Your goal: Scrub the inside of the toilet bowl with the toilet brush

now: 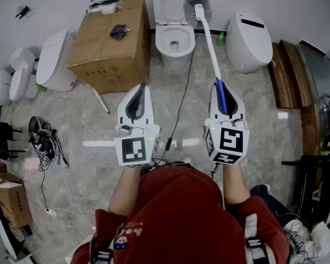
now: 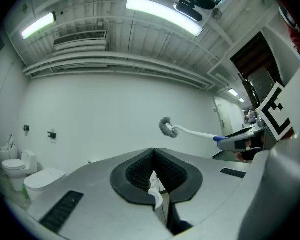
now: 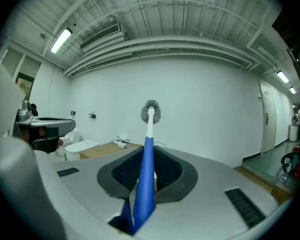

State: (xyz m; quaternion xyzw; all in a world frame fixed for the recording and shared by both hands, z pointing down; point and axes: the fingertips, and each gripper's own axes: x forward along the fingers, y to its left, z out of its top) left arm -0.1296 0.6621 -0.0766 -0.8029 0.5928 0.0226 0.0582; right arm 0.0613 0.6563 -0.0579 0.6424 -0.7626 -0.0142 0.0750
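A white toilet with its lid raised stands against the far wall, and its bowl is open. My right gripper is shut on the blue handle of the toilet brush. The brush's white shaft runs up and forward, and its grey bristle head is held in the air just right of the raised lid. In the right gripper view the handle runs between the jaws of my right gripper toward the bristle head. My left gripper is shut on nothing, short of the toilet, and its own view shows the brush to its right.
A large cardboard box stands left of the toilet. Other white toilets stand on both sides. A black cable runs over the floor from the toilet towards me. Wooden planks lie at the right and tangled cables at the left.
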